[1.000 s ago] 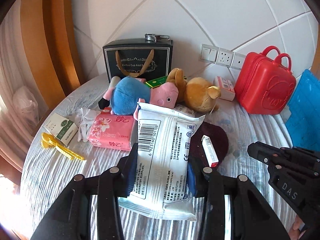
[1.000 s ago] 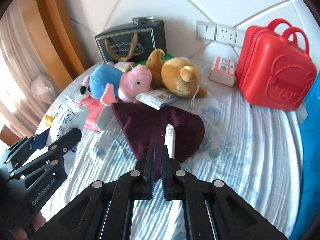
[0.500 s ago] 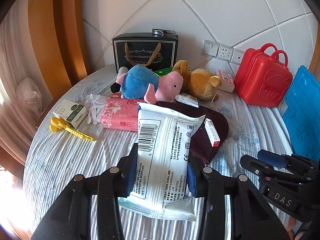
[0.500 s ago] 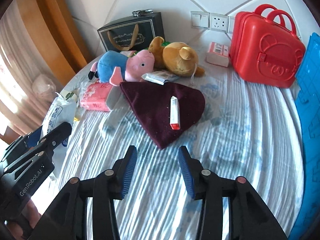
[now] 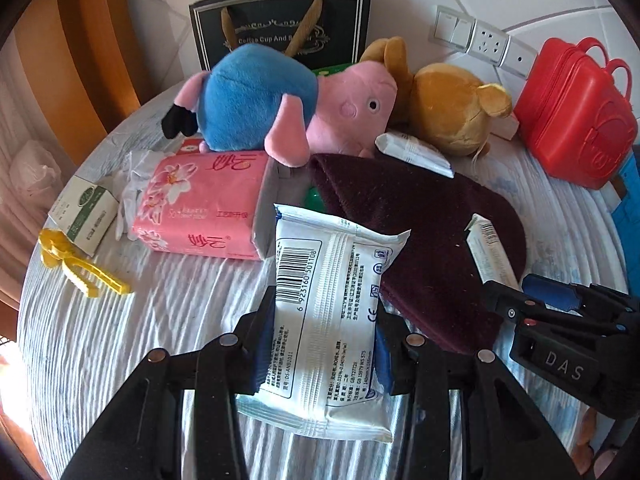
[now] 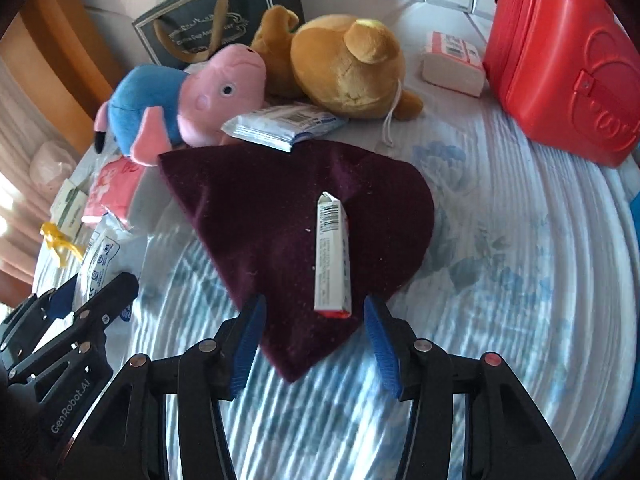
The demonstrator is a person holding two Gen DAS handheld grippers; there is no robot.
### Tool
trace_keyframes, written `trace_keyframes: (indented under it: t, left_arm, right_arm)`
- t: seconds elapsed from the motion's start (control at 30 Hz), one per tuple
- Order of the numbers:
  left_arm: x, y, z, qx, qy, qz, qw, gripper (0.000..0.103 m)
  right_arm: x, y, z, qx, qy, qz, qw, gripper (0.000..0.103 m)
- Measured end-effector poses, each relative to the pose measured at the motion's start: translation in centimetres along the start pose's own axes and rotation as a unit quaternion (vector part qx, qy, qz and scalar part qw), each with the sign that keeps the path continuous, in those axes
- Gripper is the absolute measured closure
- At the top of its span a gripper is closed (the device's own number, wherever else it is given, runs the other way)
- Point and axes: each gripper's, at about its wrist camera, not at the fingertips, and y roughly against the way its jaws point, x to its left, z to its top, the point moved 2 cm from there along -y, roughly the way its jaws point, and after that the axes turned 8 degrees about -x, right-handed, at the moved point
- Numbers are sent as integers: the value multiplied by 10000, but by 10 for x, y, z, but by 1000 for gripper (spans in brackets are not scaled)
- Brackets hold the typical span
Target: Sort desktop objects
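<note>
My left gripper (image 5: 320, 344) is shut on a white wet-wipe pack (image 5: 328, 312) and holds it above the striped tablecloth. My right gripper (image 6: 314, 332) is open, its blue pads either side of the near end of a small white and red box (image 6: 333, 256) that lies on a maroon hat (image 6: 280, 216). The box (image 5: 490, 250) and hat (image 5: 420, 236) also show in the left wrist view, with the right gripper (image 5: 560, 316) at their right.
A pink and blue pig plush (image 5: 288, 100), a brown bear plush (image 6: 344, 64), a pink tissue pack (image 5: 204, 208), a second wipe pack (image 6: 284, 126), a yellow clip (image 5: 76, 264), a green-white box (image 5: 82, 214), a black gift bag (image 5: 280, 24) and a red case (image 6: 560, 52) crowd the table.
My right gripper opened, drew back, then came forward to the small box on the hat. My left gripper kept hold of the wipe pack and moved closer to the plush toys.
</note>
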Motion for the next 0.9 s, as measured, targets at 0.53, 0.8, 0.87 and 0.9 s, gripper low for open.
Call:
trace_keyframes:
  t: [0.53,0.8,0.87,0.9]
  left_arm:
    - [-21,151,22,-1393,-18,-171,9901,63]
    - [-77,279,7,-2432,-323,-520,9680,62]
    - [-102,299,-1,-2577,-459,-623,9631,62]
    - [-116,310,-6,-2629,-543,-699,9607,62]
  right_arm:
    - [23,181,-11,-2071,494,19,9771,85]
    - [19,345,-85,-3792,653,-647,9207,85]
    - [3,369,-99,-3923,538,-760,9151,85]
    - [-7,380,-106,-3977,471,-811,9127,85]
